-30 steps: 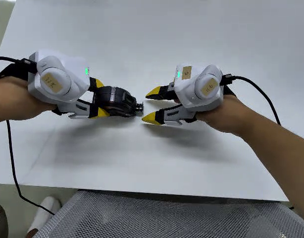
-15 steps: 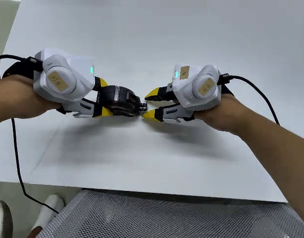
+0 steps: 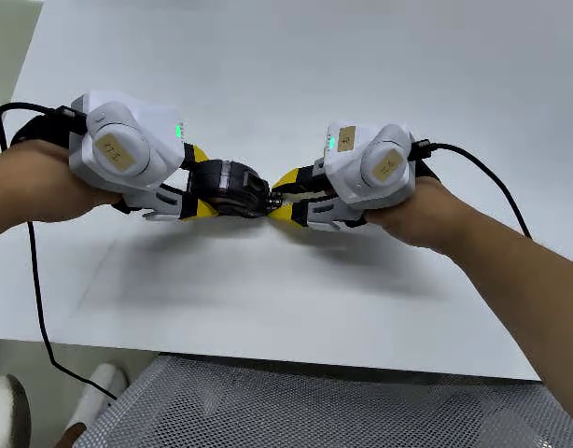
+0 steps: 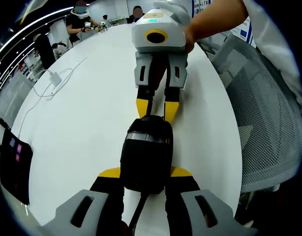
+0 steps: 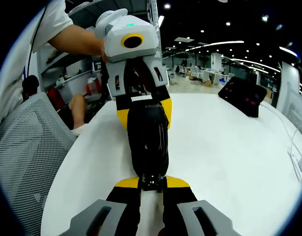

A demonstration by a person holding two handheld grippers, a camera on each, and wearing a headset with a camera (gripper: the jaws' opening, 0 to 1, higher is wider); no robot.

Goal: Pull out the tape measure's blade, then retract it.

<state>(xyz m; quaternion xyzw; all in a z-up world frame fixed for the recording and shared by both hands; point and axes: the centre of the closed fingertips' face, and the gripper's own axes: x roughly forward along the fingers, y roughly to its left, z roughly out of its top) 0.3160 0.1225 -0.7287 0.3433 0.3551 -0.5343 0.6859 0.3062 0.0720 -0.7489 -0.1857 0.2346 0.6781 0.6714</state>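
This is a large open-plan lab or office hall. A long white table [image 4: 82,108] runs towards other people [image 4: 78,19] working at its far end, and a grey mesh chair [image 4: 261,123] stands beside it. Beyond, more desks [image 5: 205,76] recede under a dark ceiling with spot and strip lights [image 5: 215,45].

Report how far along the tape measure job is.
Done: the left gripper is clamped on the tape measure case. In hand: the fingers of the right gripper look closed on the blade hook at the mouth of the case. Left: no blade is out yet, so the whole pull and the retraction remain.
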